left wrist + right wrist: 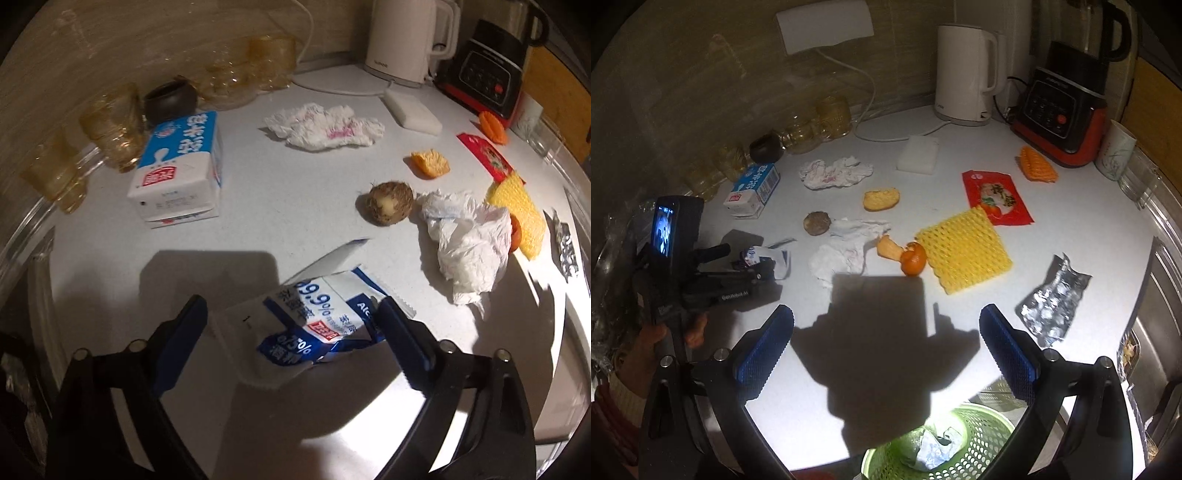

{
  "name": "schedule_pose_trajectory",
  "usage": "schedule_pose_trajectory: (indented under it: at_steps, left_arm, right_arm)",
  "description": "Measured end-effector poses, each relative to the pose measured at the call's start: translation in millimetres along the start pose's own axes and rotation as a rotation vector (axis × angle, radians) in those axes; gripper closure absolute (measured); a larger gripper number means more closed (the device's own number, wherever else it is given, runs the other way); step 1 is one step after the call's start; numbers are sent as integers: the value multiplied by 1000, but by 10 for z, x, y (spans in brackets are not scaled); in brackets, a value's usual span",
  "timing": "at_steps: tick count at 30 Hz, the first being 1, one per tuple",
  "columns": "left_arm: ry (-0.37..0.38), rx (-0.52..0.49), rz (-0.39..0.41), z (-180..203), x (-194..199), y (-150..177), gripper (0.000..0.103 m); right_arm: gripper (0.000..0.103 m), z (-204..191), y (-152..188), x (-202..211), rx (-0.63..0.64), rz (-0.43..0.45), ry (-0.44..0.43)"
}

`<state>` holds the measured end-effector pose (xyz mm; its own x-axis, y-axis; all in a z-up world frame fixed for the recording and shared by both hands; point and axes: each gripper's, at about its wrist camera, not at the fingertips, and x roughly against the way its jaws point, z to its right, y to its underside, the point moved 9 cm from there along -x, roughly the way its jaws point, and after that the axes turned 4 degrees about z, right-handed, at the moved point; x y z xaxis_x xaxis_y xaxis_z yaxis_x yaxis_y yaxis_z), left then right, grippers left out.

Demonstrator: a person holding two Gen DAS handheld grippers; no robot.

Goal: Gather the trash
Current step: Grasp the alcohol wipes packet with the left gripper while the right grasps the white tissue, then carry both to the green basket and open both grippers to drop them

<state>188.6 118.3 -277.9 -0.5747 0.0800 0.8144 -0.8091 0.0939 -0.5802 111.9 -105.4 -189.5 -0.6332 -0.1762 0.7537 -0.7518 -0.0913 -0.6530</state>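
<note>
My left gripper is open around a blue-and-white wipe packet lying on the white counter; the packet touches the right finger. The left gripper also shows in the right wrist view at the packet. My right gripper is open and empty above the counter's front edge. Trash on the counter: a milk carton, crumpled tissues, a brown root, orange peel, yellow foam net, red wrapper, foil wrapper.
A green mesh bin with paper in it sits below the counter's front edge. At the back stand a white kettle, a red-and-black blender, amber glasses, a dark bowl and a white sponge.
</note>
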Motion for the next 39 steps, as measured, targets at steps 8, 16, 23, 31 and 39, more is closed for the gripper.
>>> schedule_pose_trajectory:
  at_steps: [8,16,23,31,39]
  left_arm:
    - [22,-32,-5,9,-43,33,55]
    - [73,21,6,8,63,45,90]
    - [98,52,33,-59,324,61,91]
    - [106,59,71,33,687,67,91]
    - [106,13,94,432,1016,164,91]
  right_arm:
    - [3,-202,-103,-377,-17,-34,-39]
    - [8,-304,-77,-822,-51,-79,-35]
    - [31,-292,-25,-1237,-123,-138,-15]
    - [91,-451,-14,-1361,-123,-168,-82]
    - [95,-439,66,-812,-56,-125,-108]
